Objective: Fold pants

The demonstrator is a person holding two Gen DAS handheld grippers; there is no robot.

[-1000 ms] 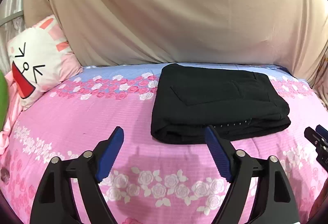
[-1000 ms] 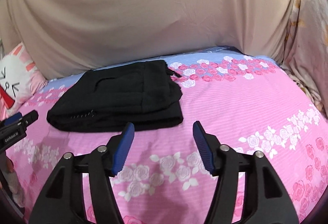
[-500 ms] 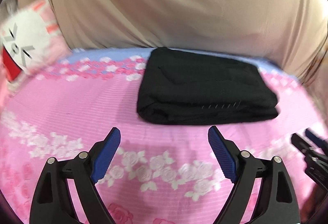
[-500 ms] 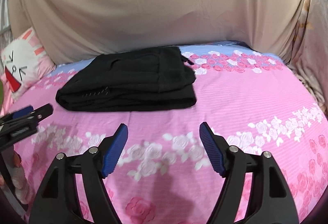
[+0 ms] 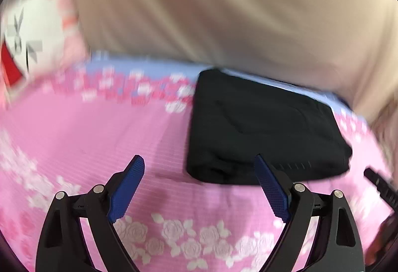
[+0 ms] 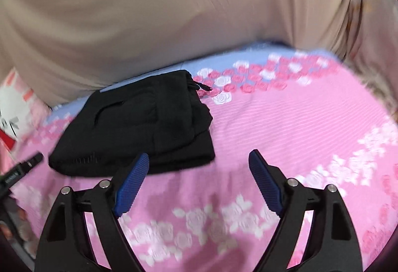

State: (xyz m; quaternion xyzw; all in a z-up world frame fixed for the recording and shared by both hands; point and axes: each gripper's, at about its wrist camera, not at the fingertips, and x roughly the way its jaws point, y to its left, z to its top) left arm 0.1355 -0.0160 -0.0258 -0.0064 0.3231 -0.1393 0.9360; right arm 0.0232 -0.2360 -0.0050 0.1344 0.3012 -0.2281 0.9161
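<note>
Pink rose sheet (image 6: 286, 127) on a bed, tan curtain (image 6: 161, 10) behind. Left gripper (image 5: 199, 187): jaws spread wide, holding nothing. Right gripper (image 6: 199, 185): jaws opening, nothing between them. Black folded pants (image 6: 139, 122) lying on the sheet, just past both grippers, untouched. Cartoon pillow (image 5: 32, 40) at the left.

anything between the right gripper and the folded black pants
Nothing but bare pink floral bedsheet lies between the right gripper, whose jaws are opening with nothing in them, and the pants, as the right wrist view shows.
</note>
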